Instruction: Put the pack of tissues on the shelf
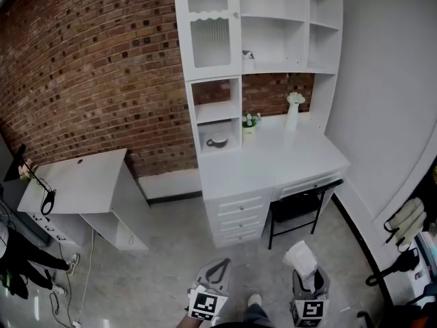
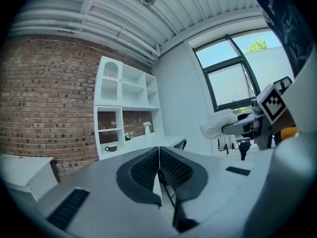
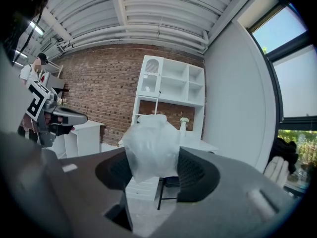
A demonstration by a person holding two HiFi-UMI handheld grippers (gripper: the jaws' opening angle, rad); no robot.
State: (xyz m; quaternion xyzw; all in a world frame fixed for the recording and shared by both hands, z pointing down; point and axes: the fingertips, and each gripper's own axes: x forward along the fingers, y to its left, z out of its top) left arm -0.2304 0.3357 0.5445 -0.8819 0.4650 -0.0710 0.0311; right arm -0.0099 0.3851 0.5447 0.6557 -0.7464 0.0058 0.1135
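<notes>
A white plastic-wrapped pack of tissues (image 3: 151, 148) sits between the pads of my right gripper (image 3: 151, 170), which is shut on it; in the head view the pack (image 1: 301, 258) sticks up from that gripper (image 1: 308, 283) at the bottom right. The left gripper (image 2: 159, 170) is shut with nothing in it, and it shows at the bottom centre of the head view (image 1: 217, 273). The white shelf unit (image 1: 256, 39) stands over a white desk (image 1: 273, 159) against the brick wall, well ahead of both grippers. The left gripper view also catches the pack (image 2: 218, 124) off to its right.
A black chair (image 1: 300, 207) is tucked under the desk. A white vase (image 1: 293, 111), a small plant (image 1: 250, 125) and a bowl (image 1: 218, 142) stand on the desk and in its cubby. A low white table (image 1: 75, 180) is at left. A person (image 3: 30, 83) stands far left.
</notes>
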